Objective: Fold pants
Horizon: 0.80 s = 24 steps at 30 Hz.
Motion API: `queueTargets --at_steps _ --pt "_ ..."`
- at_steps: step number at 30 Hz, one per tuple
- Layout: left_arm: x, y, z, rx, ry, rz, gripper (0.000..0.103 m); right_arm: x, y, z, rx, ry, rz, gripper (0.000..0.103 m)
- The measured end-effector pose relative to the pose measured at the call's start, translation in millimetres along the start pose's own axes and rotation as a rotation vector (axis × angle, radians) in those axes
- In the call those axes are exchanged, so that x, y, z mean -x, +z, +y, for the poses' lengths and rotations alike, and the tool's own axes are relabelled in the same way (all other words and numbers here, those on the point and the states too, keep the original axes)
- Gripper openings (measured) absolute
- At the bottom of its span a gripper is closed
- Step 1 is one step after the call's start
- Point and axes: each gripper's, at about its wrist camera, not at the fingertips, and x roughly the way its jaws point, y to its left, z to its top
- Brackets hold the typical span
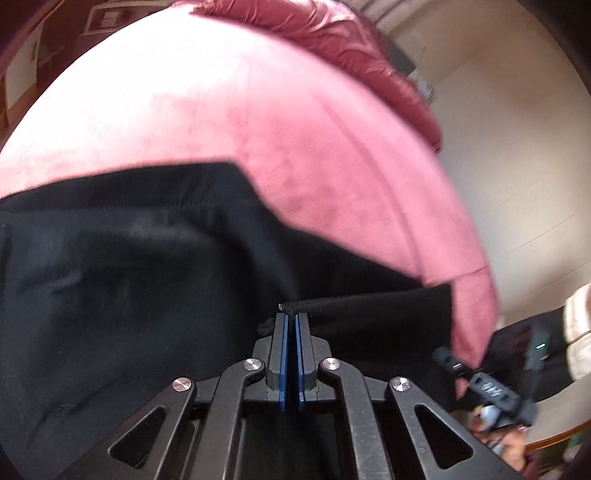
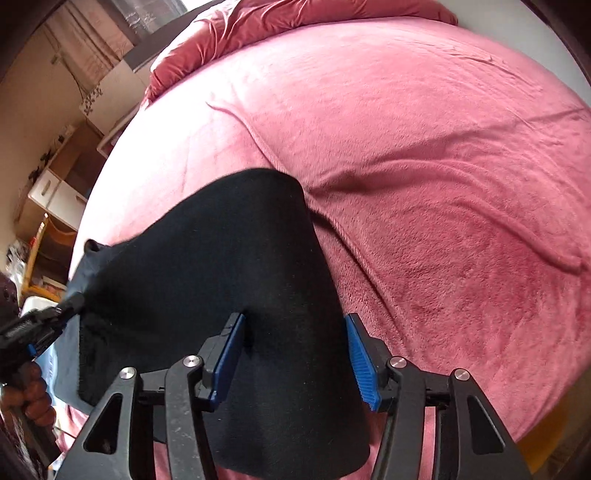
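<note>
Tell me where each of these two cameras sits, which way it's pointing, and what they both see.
Left wrist: on the left gripper, looking along shut fingers pinching an edge of the black pants on the pink blanket; the right gripper shows at the lower right.
Right wrist: on the right gripper, open astride a pant leg, facing across the bed toward a crumpled pink duvet; the left gripper and a hand show at left.
Shared: pants, blanket, the other gripper.
</note>
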Motion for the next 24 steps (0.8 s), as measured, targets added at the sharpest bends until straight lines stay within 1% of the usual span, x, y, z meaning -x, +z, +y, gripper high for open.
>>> queueTargets --at_steps 1,4,5,6,8,9,10,12,15,18,20,22,23,24 --pt "-6.7 -0.9 1.8 0.008 0.015 0.0 0.004 -1.9 -0.7 -0.5 -0.01 0.004 0.0 0.056" --pt "-6.4 1.7 2.2 0.031 0.016 -0.007 0.009 -5.3 -1.9 -3.5 -0.025 0.004 -0.003 0.058" --pt "-4.0 1.7 1.8 0.035 0.017 -0.006 0.015 -6.8 -1.6 -5.7 -0.038 0.006 -0.001 0.061" --pt "2.4 2.1 1.4 0.034 0.029 -0.017 0.024 -6.8 -1.7 -7.4 -0.047 0.003 -0.001 0.063" --pt "16.2 1.5 3.4 0.035 0.042 -0.037 0.025 -5.3 -2.4 -8.2 -0.048 -0.002 -0.003 0.066" --pt "21.5 0.7 4.8 0.041 0.06 -0.043 0.025 -3.4 -2.7 -6.9 -0.042 -0.011 -0.006 0.067" --pt "28.8 -0.9 7.7 0.05 0.081 -0.055 0.025 0.0 -3.9 -5.4 -0.035 -0.021 -0.008 0.07" --pt "37.6 -5.7 10.0 0.054 0.103 -0.075 0.025 8.0 -3.4 0.6 -0.004 -0.065 -0.024 0.071" --pt "51.1 -15.6 18.6 0.066 0.157 -0.096 0.027 27.2 -4.0 15.6 0.063 -0.165 -0.088 0.071" --pt "63.8 -27.4 22.6 0.06 0.206 -0.119 0.027 45.7 -8.1 34.6 0.142 -0.221 -0.162 0.071" --pt "69.5 -35.7 23.9 0.053 0.228 -0.13 0.027 55.0 -12.8 50.6 0.199 -0.198 -0.187 0.07" --pt "75.6 -44.8 24.1 0.041 0.259 -0.148 0.027 59.9 -20.7 70.2 0.266 -0.139 -0.184 0.068" --pt "79.6 -50.6 25.7 0.035 0.27 -0.158 0.027 61.2 -25.8 81.3 0.302 -0.112 -0.178 0.065" --pt "82.5 -54.1 25.9 0.031 0.276 -0.163 0.027 60.3 -30.8 93.3 0.341 -0.069 -0.156 0.063"
